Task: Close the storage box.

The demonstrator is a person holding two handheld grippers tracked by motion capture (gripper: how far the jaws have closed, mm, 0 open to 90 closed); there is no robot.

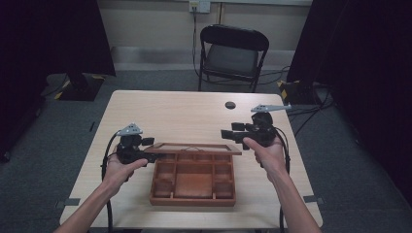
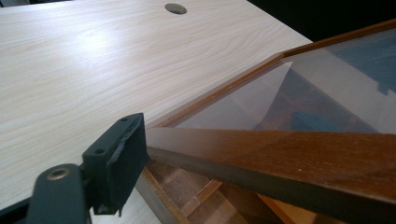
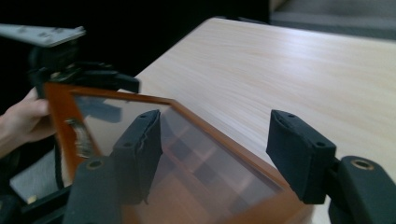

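Wooden box (image 1: 193, 187) on the table (image 1: 170, 114), its glass lid (image 1: 194, 148) raised, pinched by the left gripper (image 1: 151, 156); right gripper (image 1: 231, 133) jaws spread

Light wood table (image 1: 165, 114) w/ cable hole (image 1: 230, 105); compartmented wooden box (image 1: 193, 194) sits near front edge.

Curtained lab: black drapes (image 1: 53, 34), taped floor.

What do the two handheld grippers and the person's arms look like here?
Both are black. The left gripper and right gripper each carry a grey three-cornered plate on top and trail a black cable. The jaws are flat, rectangular black pads with small screw holes, on arms with brass-coloured pivot rivets. The forearms are bare: no sleeves or gloves visible.
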